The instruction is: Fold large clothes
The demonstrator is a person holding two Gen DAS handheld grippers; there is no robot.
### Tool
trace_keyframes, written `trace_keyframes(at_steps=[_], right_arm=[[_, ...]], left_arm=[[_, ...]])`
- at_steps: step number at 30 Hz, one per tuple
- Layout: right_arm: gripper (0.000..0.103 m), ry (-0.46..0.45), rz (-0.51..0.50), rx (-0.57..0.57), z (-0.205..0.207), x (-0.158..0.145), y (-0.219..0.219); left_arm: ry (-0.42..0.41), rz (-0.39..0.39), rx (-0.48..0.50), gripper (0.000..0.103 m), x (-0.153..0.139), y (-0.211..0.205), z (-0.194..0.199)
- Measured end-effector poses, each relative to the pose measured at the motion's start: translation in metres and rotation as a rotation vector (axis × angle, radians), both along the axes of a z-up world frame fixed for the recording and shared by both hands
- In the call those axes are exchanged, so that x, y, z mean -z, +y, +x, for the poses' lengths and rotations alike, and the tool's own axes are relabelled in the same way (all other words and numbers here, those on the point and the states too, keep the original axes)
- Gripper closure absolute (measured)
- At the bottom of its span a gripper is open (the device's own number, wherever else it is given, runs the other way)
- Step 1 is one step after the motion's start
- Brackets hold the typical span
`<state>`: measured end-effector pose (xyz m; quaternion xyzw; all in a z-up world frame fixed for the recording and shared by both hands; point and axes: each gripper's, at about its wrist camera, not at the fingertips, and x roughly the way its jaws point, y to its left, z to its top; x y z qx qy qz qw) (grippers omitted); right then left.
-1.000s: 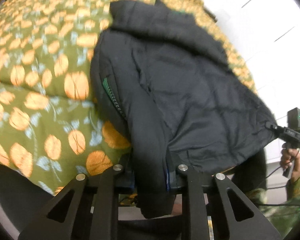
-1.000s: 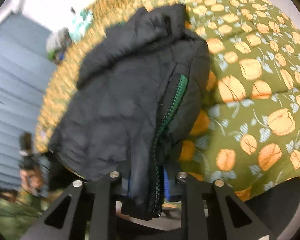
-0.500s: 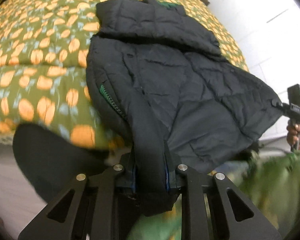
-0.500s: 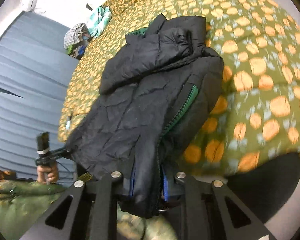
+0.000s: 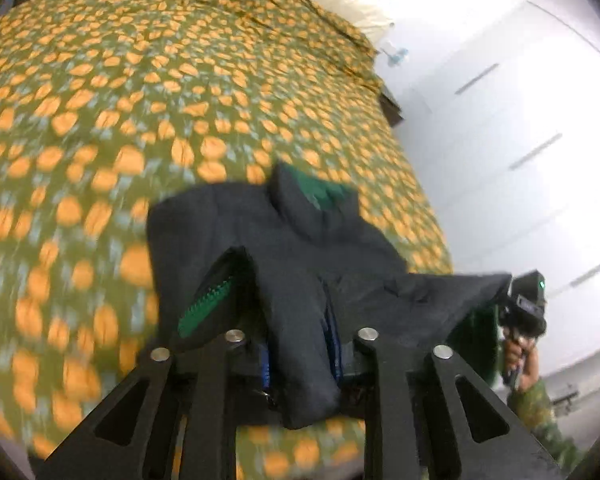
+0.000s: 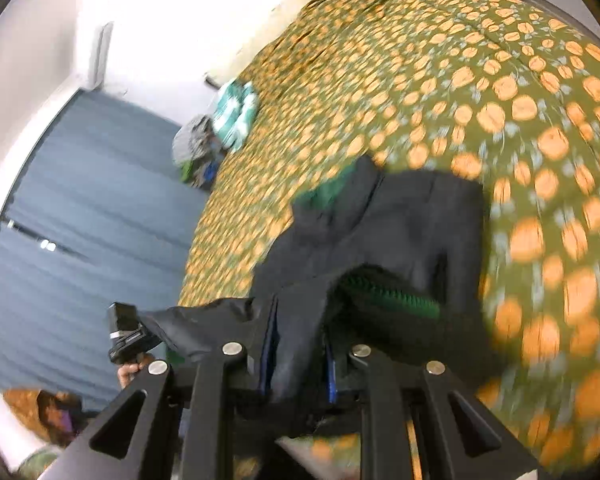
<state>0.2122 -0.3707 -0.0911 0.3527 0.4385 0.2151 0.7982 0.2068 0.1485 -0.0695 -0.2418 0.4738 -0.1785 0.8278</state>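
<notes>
Over the quilt [image 5: 100, 120], both jaws still clamp the jacket [image 5: 300, 248] hem, now carried toward its collar.

The black jacket [image 5: 300, 264] now lies folded up short on the bed [image 5: 140, 100], not stretched out long.

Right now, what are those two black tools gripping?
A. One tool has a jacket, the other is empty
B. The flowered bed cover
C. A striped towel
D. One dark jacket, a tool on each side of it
D: the dark jacket is pinched in the left gripper and the right gripper, and it hangs over the orange-flowered bed cover.
</notes>
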Motion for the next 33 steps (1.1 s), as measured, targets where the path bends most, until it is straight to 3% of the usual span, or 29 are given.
trace_keyframes(at_steps=[3,6,7,8,9,11,13,15,17,19,21,22,23,24,25,26,30,33], right_arm=[[0.078,0.049,0.023,0.07,0.039,0.041,-0.012],[0.043,0.118,0.106,0.128,0.056,0.072,-0.022],[0.02,0.1,0.151,0.157,0.056,0.075,-0.025],[0.003,0.066,0.184,0.174,0.055,0.074,-0.027],[0.0,0.039,0.195,0.175,0.056,0.071,-0.028],[0.0,-0.039,0.167,0.147,0.056,0.055,-0.026],[0.0,-0.088,0.008,0.121,0.058,0.038,-0.015],[0.0,-0.116,-0.215,0.048,0.067,0.031,0.007],[0.0,-0.119,-0.351,-0.022,0.077,0.038,0.029],[0.0,-0.078,-0.51,-0.068,0.09,0.056,0.052],[0.001,-0.049,-0.635,-0.102,0.098,0.077,0.069],[0.014,-0.043,-0.676,-0.107,0.094,0.079,0.072],[0.043,-0.044,-0.754,-0.117,0.094,0.085,0.083],[0.055,-0.061,-0.801,-0.109,0.083,0.078,0.086],[0.074,-0.102,-0.878,-0.083,0.075,0.068,0.091],[0.08,-0.137,-0.92,-0.065,0.069,0.059,0.095],[0.082,-0.319,-0.955,0.044,0.048,-0.001,0.091],[0.082,-0.34,-0.921,0.142,0.065,-0.01,0.082]], left_arm=[[0.095,0.021,-0.035,0.068,0.037,-0.001,0.043],[0.232,-0.009,-0.043,0.065,0.058,0.006,0.067],[0.253,-0.027,-0.045,0.061,0.061,0.009,0.07],[0.27,-0.054,-0.035,0.055,0.061,0.012,0.072],[0.269,-0.072,-0.021,0.05,0.057,0.013,0.072],[0.226,-0.096,-0.002,0.023,0.048,0.016,0.066],[0.169,-0.058,-0.023,0.003,0.037,0.018,0.061],[0.124,-0.003,-0.031,0.003,0.035,0.019,0.058],[0.129,0.048,0.001,0.002,0.047,0.013,0.061],[0.145,0.183,0.055,0.002,0.066,-0.004,0.06],[0.176,0.373,0.09,0.008,0.098,-0.027,0.06],[0.181,0.411,0.094,0.028,0.103,-0.029,0.058],[0.178,0.427,0.098,0.047,0.111,-0.035,0.055],[0.155,0.426,0.079,0.056,0.108,-0.033,0.049],[0.11,0.437,0.047,0.074,0.097,-0.032,0.042],[0.068,0.427,0.03,0.081,0.084,-0.03,0.037],[-0.085,0.328,-0.059,0.083,0.038,-0.018,0.032],[-0.135,0.341,-0.159,0.083,0.04,-0.022,0.05]])
